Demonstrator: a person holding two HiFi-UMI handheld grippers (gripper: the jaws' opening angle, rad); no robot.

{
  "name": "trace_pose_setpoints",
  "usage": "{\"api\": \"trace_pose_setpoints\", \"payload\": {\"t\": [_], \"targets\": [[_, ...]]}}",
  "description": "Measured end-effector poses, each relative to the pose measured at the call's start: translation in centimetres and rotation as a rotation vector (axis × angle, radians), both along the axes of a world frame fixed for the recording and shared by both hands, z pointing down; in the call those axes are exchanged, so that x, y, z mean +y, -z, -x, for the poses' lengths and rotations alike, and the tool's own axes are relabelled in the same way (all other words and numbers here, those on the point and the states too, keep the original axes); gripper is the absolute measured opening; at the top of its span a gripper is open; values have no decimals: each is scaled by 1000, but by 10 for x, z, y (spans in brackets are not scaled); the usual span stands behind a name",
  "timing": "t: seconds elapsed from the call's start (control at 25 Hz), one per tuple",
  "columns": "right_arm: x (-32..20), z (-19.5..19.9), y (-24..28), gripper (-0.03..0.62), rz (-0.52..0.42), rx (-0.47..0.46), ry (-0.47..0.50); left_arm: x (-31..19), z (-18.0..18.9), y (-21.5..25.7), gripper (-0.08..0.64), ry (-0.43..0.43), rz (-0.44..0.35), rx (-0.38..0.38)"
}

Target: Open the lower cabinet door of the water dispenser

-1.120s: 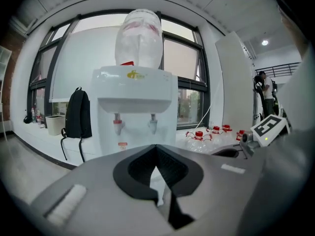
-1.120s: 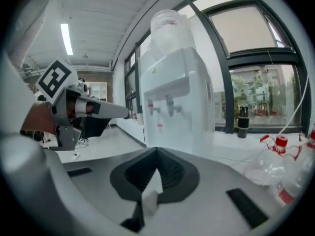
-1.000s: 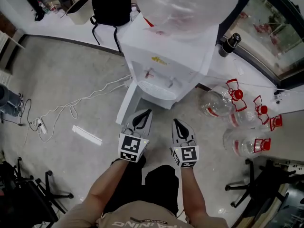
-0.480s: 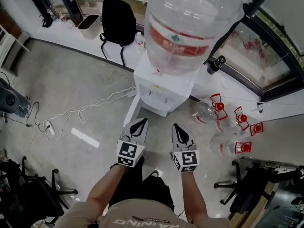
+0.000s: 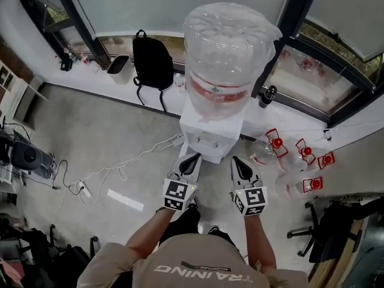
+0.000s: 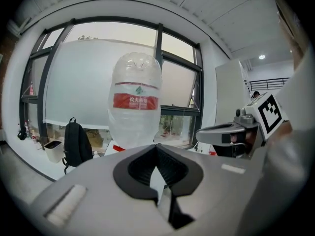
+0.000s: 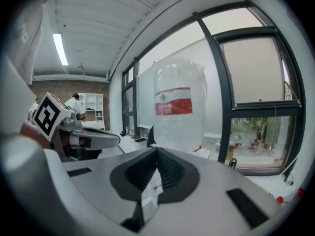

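Grey polished concrete floor (image 5: 102, 131), white water dispenser (image 5: 210, 141) at its far edge, white cable (image 5: 129, 164) trailing left, clear red-handled bottles (image 5: 291, 161) lying right.

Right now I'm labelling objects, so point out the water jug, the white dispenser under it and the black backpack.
water jug (image 5: 231, 47): head view, clear top.
dispenser (image 5: 211, 140): head view, white front.
backpack (image 5: 152, 63): head view, black front.

The clear water jug (image 5: 227, 47) is wearing a red label band (image 5: 217, 93); the dispenser (image 5: 211, 138) is showing white, the backpack (image 5: 153, 62) black.
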State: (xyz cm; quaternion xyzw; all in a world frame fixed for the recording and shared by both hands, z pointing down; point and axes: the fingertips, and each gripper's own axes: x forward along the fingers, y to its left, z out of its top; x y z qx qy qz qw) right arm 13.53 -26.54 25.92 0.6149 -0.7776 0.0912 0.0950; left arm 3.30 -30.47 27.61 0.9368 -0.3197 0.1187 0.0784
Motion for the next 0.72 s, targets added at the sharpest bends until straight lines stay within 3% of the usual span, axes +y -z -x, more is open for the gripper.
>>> {"api": "trace_pose_setpoints", "payload": {"t": [0.28,0.44,0.72], "targets": [[-15,-6,22,11,-35,-17,-59,-28,-9,33,8,-73,17,49],[-18,-15,33,11,-49,-29,-81,-39,-16,40,8,-86,-7,33],[-15,-24,56,11,-69,-47,1,-37,-32,56,8,-50,-58,24]]}}
